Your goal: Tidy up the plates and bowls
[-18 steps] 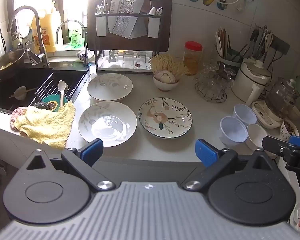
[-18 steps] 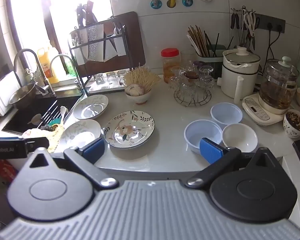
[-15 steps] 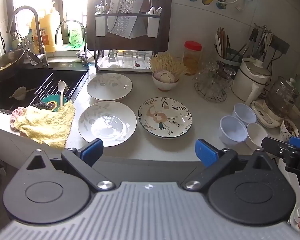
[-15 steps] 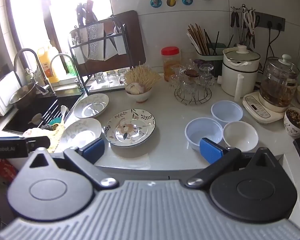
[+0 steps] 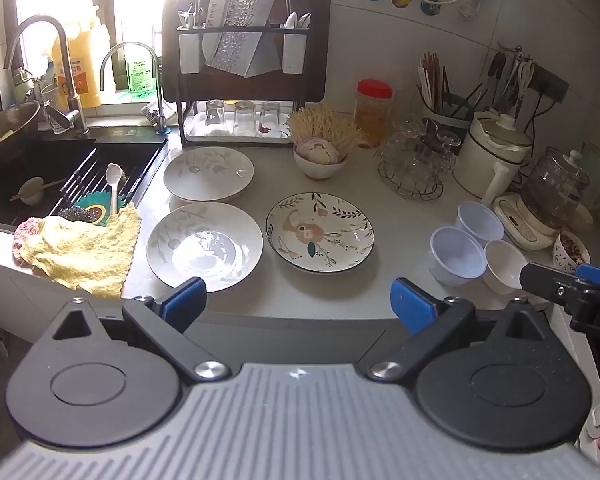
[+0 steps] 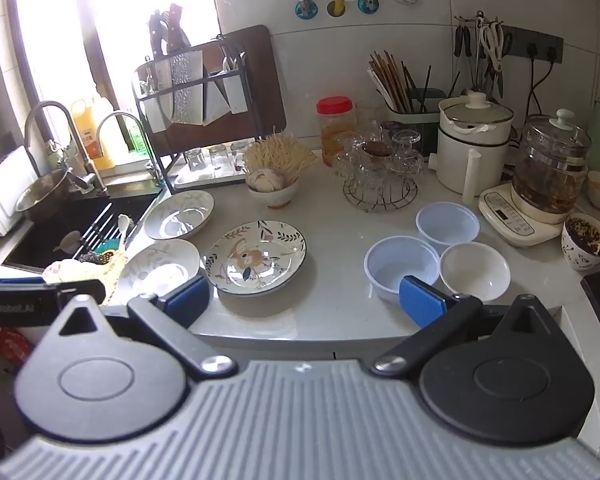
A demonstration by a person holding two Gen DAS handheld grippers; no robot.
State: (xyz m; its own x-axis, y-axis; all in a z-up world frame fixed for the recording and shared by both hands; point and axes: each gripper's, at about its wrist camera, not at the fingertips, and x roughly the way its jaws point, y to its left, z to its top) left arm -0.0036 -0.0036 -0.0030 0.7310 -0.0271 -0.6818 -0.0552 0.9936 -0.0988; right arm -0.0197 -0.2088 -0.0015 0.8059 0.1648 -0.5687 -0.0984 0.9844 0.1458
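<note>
Three plates lie on the grey counter: a near white plate (image 5: 204,246) (image 6: 160,266), a far white plate (image 5: 209,173) (image 6: 179,214) and a flower-patterned plate (image 5: 320,232) (image 6: 256,256). To the right stand two pale blue plastic bowls (image 5: 456,254) (image 6: 400,266), (image 5: 480,222) (image 6: 447,222) and a white bowl (image 5: 504,264) (image 6: 475,270). My left gripper (image 5: 298,302) is open and empty at the counter's front edge before the plates. My right gripper (image 6: 304,298) is open and empty at the front edge between the flowered plate and the bowls.
A sink (image 5: 56,172) with a yellow cloth (image 5: 80,248) over its edge is at the left. A knife rack with glasses (image 5: 244,76), a garlic bowl (image 5: 320,156), a glass stand (image 5: 414,164), a white cooker (image 5: 492,152), a glass kettle (image 6: 548,176) and a patterned cup (image 6: 586,246) line the back and right.
Both grippers have shifted only slightly; the right wrist view has edged a little closer to the counter. Nothing on the counter has moved.
</note>
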